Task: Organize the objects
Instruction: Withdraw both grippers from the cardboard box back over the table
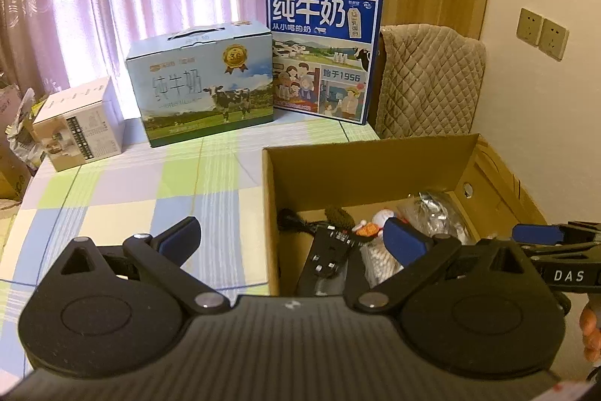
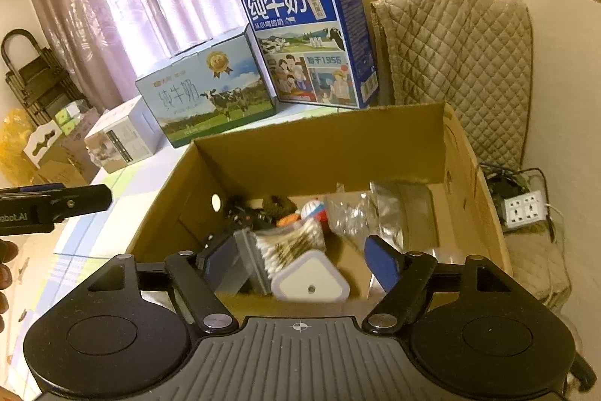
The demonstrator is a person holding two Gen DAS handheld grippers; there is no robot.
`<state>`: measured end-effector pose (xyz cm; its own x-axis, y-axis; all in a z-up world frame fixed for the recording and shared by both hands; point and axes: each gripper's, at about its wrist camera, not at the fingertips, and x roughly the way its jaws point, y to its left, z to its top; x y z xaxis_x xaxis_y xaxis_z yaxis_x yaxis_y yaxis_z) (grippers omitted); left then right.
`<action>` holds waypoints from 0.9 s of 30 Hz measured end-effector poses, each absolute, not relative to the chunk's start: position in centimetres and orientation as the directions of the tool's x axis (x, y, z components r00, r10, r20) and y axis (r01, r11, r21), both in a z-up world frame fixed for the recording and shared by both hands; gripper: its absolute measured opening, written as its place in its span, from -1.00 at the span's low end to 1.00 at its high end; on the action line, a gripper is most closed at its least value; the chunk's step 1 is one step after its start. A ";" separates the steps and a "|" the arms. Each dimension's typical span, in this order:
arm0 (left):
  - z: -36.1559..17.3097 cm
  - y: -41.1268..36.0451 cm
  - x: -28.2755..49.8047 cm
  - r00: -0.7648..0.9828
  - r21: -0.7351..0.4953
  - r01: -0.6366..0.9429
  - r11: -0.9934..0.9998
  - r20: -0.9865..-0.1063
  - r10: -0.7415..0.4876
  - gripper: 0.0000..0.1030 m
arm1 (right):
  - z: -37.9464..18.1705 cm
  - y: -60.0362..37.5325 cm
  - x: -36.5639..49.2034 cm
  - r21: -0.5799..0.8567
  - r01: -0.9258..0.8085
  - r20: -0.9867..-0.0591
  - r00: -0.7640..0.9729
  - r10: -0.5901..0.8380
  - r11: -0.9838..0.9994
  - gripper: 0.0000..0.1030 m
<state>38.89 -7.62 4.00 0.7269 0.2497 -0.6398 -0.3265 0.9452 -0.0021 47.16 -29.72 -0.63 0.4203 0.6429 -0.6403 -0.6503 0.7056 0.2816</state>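
Below the right hand-held gripper [image 2: 300,262], whose jaws stand spread and empty, an open cardboard box [image 2: 319,145] holds the clutter: a clear case of cotton swabs [image 2: 289,243] with a rounded white cap lies just ahead between the fingers, its long axis running away toward the far wall. The left hand-held gripper [image 1: 293,243], also spread and empty, straddles the box's left wall over the checked cloth of the surface [image 1: 131,190], so the right one looks nearer; crinkly foil [image 2: 398,209] lies beside the swabs.
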 end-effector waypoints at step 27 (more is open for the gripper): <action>3.3 -4.9 16.3 0.681 -0.055 -0.414 0.908 -0.681 0.269 0.98 | -0.1 -27.7 28.1 0.240 -0.685 -0.655 0.408 0.636 0.687 0.46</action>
<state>16.27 -4.89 3.35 0.6812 0.2691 -0.6808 -0.4143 0.9084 -0.0554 28.08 -27.68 -0.09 0.4082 0.6361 -0.6548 -0.6853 0.6874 0.2405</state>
